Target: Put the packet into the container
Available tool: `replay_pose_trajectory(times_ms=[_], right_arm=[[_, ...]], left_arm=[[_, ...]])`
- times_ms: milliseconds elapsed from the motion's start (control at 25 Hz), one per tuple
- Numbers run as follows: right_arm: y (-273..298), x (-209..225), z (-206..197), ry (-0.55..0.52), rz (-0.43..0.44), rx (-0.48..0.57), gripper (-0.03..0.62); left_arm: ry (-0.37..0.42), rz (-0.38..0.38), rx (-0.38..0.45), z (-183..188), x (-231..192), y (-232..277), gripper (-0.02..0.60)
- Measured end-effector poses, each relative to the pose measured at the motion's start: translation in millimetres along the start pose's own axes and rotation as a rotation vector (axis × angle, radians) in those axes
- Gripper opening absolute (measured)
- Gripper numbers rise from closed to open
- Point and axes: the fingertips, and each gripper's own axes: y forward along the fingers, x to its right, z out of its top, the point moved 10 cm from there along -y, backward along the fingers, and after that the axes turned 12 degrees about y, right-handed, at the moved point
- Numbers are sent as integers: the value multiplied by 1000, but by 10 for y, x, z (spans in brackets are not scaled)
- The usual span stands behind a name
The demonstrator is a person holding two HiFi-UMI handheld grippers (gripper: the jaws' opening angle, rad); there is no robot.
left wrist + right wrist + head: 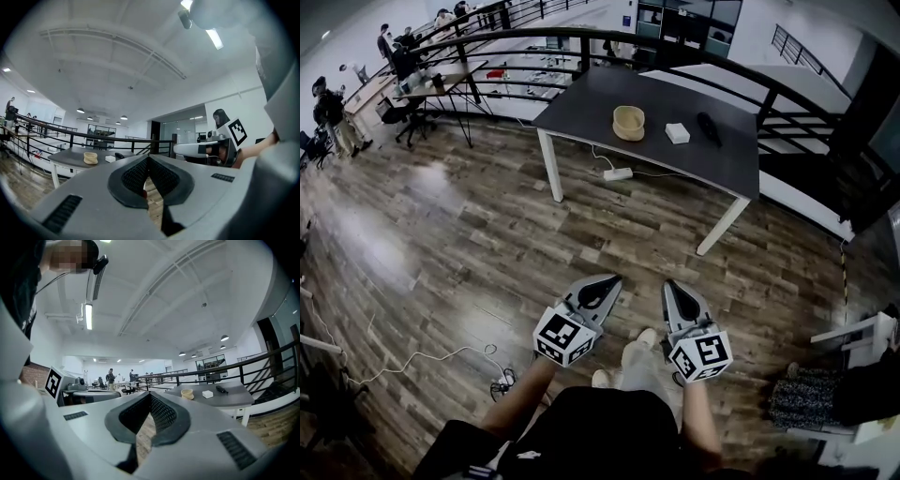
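Observation:
A beige round container (629, 123) stands on the dark grey table (609, 94) far ahead, with a small white packet (677, 133) just to its right. My left gripper (613, 280) and right gripper (669, 285) hang side by side over the wooden floor, well short of the table, both shut and empty. In the left gripper view the jaws meet at their tips (148, 157), with the container (90, 158) and packet (110, 159) small in the distance. The right gripper view shows shut jaws (150, 394), the container (187, 393) and the packet (207, 393).
A black object (708, 128) lies on the table right of the packet. A white power strip (618, 173) sits on the floor under the table, and cables (422, 356) trail at lower left. A black railing (534, 37) curves behind the table. People (328, 112) stand far left.

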Motion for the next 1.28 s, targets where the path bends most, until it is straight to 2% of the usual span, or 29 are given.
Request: replay_pose_trajectory(times_ms=[400,640,1040,1280], right_arm=[[437,404,89,9,-3,-13,2],[780,929,278,11,3,15,2],[1288,1869,736,34,2,22,2],[1589,2396,969,18,41,20,2]], left_arm=[[-14,-13,-24,-112,-273,482,5],[19,-15,-32,-104,-536,1044,5],[30,0,-31,43,-892,2081,5],[34,34,-42,60,-1058,2607,5]])
